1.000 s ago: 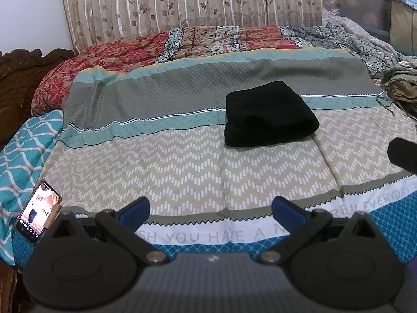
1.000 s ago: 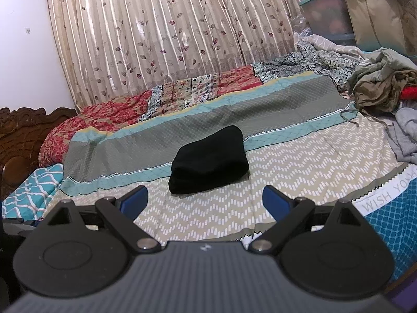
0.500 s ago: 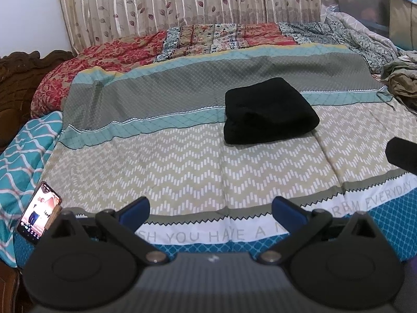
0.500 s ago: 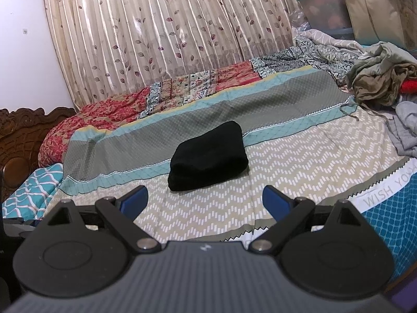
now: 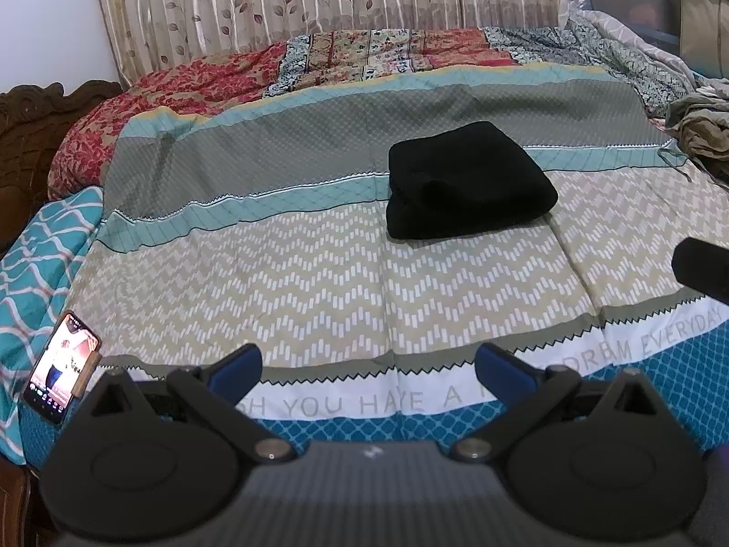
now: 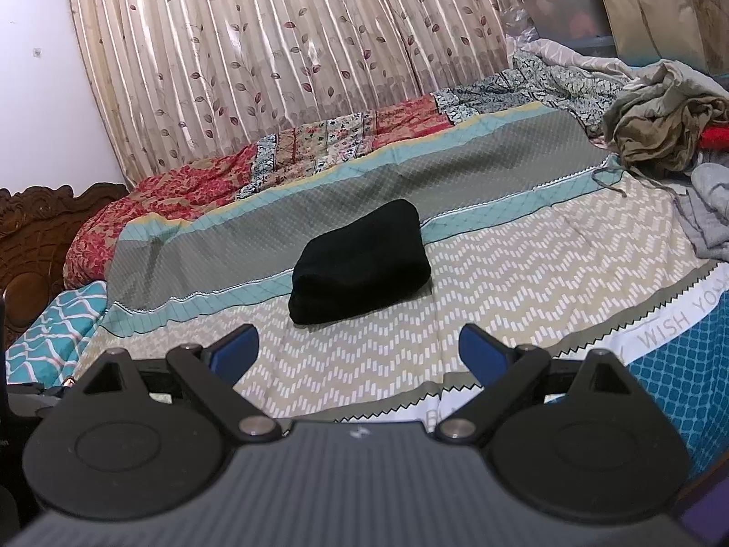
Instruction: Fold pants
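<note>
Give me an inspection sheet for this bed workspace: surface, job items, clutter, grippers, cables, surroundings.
Surface: patterned bedspread spread fairly flat, with printed text along the near edge.
Job's things: black pants already folded into a compact bundle, lying on the bedspread, nothing touching them.
Clutter: heap of unfolded clothes at the right side of the bed; phone with a lit screen at the near left edge.
Grippers: left gripper and right gripper both have jaws wide apart, empty, held short of the pants.
Cables: nothing seen.
Surroundings: leaf-print curtain behind the bed, carved wooden headboard at left, storage boxes at upper right.
</note>
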The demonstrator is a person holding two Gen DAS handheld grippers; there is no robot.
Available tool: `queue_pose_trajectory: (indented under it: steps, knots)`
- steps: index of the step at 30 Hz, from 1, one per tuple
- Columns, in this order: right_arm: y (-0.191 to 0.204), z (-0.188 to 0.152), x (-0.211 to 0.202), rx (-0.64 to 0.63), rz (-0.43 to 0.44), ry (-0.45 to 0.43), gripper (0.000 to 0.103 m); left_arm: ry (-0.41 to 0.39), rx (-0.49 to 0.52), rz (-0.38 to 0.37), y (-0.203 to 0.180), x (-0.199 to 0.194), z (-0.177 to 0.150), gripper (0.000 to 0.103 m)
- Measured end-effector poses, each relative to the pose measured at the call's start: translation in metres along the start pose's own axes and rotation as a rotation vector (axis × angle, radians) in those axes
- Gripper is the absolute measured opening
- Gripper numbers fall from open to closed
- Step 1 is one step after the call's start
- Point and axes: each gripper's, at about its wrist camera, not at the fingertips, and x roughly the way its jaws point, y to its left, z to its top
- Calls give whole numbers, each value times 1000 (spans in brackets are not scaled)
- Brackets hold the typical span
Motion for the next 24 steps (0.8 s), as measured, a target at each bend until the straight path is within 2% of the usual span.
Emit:
queue_pose_trajectory:
  steps: [14, 24]
  knots:
    - [-2, -3, 3, 6, -2, 15, 96, 29, -7, -7, 1, 7, -2, 103]
    - [-3, -4, 3, 1, 1, 9, 96, 34, 5, -39, -3, 8, -4, 103]
